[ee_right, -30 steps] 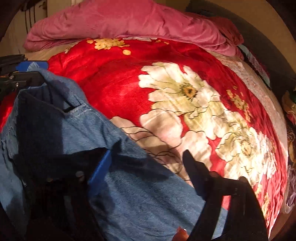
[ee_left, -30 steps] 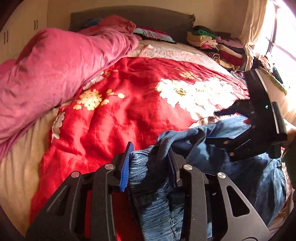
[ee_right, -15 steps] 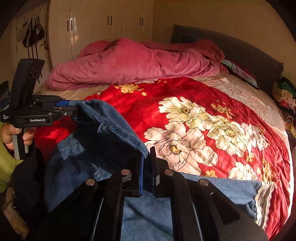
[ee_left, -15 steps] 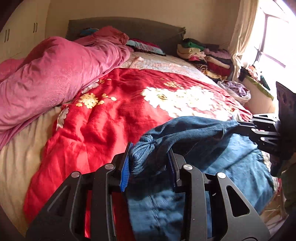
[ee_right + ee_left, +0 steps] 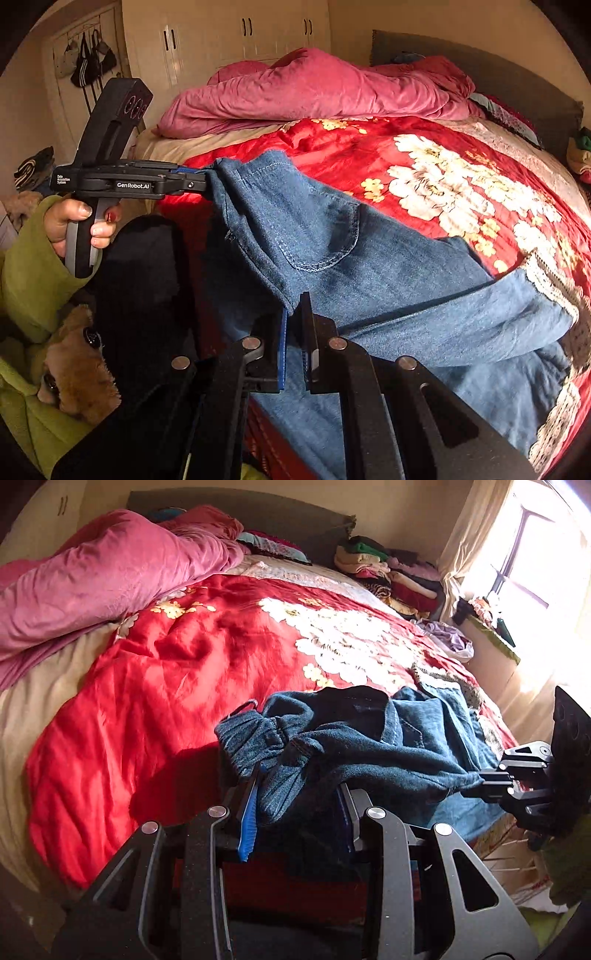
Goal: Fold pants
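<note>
The blue denim pants (image 5: 332,240) hang stretched at the waistband between my two grippers, their legs trailing onto the red floral bedspread (image 5: 406,147). My left gripper (image 5: 299,786) is shut on a bunched corner of the waistband (image 5: 280,742). In the right wrist view that same left gripper (image 5: 201,181) shows at the left, a hand on its grip, clamping the pants' edge. My right gripper (image 5: 293,314) is shut on the opposite corner of the waistband; it appears at the right edge of the left wrist view as the right gripper (image 5: 480,779).
A heaped pink duvet (image 5: 103,576) lies along the far left of the bed. Folded clothes (image 5: 373,561) are stacked by the headboard near a bright window (image 5: 517,554). A wardrobe (image 5: 240,33) and hanging bags (image 5: 85,59) stand behind. A green sleeve (image 5: 29,277) and a plush toy (image 5: 77,369) are close by.
My right gripper closed on the waistband after standing open over the denim. Both grippers pulled back toward the bed's near edge and apart, drawing the pants taut and lifted.
</note>
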Motion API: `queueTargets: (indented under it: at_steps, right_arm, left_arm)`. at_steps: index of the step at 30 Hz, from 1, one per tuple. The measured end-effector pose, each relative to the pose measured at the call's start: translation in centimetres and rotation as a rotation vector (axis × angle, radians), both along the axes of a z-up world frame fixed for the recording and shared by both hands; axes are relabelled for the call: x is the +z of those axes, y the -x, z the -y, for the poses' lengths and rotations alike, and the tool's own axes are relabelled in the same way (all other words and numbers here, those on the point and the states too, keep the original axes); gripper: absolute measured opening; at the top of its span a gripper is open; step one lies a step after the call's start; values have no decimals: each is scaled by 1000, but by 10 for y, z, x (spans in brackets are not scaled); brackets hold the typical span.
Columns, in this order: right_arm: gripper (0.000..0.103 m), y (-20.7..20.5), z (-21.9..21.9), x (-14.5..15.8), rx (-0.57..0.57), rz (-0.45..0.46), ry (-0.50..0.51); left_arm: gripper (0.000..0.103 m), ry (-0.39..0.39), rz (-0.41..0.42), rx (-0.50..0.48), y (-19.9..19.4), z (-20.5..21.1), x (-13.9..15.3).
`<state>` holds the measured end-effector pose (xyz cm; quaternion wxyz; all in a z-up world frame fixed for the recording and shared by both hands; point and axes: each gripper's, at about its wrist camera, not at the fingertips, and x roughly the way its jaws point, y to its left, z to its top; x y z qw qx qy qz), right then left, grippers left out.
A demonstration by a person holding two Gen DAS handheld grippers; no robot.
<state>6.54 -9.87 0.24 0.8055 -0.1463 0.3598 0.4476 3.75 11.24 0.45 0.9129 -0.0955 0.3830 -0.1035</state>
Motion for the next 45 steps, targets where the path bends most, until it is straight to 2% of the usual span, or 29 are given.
queueTargets:
  at_steps: [3,6,10,12,14,17,20,23,26,28,29,30,33,36,39,42,45]
  right_arm:
    - [6,15,-5,-6,34,-16,-3]
    - [6,18,-10,-22,32,-56,26]
    - [9,20,-19,-40,42,-65,67]
    - [9,20,-21,-43,43,-71,69]
    - [9,20,-20,-43,43,-73,67]
    - [9,20,-20,-45,42,-79,63]
    - [15,22,-20,-48,44,-96,53]
    - [16,23,-18,-45,37,-108,52]
    - [21,23,-13,-39,28,-112,43]
    - [21,24,-8,-33,17,-96,44]
    - [25,24,-6,-30,9,-81,44]
    - [32,24,-3,-25,1,-68,38]
    - [39,20,2,-11,-24,-26,-7]
    - [41,7,2,-5,-58,-13,-26]
    - [42,-7,-3,-14,-91,-29,8]
    - [42,-21,-12,-34,-150,-70,134]
    - [43,-31,-9,-47,-165,-123,118]
  left_arm:
    - [31,-16,-12,6,5,-1,-1]
    - [44,-37,-55,23,6,-7,-9]
    - [51,2,-113,55,17,-21,-21]
    - [51,15,-110,65,28,-24,-17]
    - [51,-7,-86,82,38,-27,-6]
    - [51,-12,-22,115,49,-33,19]
    - [51,-20,26,55,45,-13,37]
    - [51,-46,-6,-30,25,19,26]
    - [51,-75,-66,-77,2,42,3]
    - [51,-133,-101,-66,-3,47,-13]
    - [51,-153,-114,-62,-4,48,-19]
    - [51,-148,-119,-60,-4,46,-24]
    - [51,-141,-113,-60,-1,42,-26]
    - [51,-152,-110,-56,0,44,-27]
    - [51,-159,-104,-53,0,45,-28]
    - [51,-149,-102,-53,0,44,-29]
    - [51,-123,-88,-37,0,42,-27]
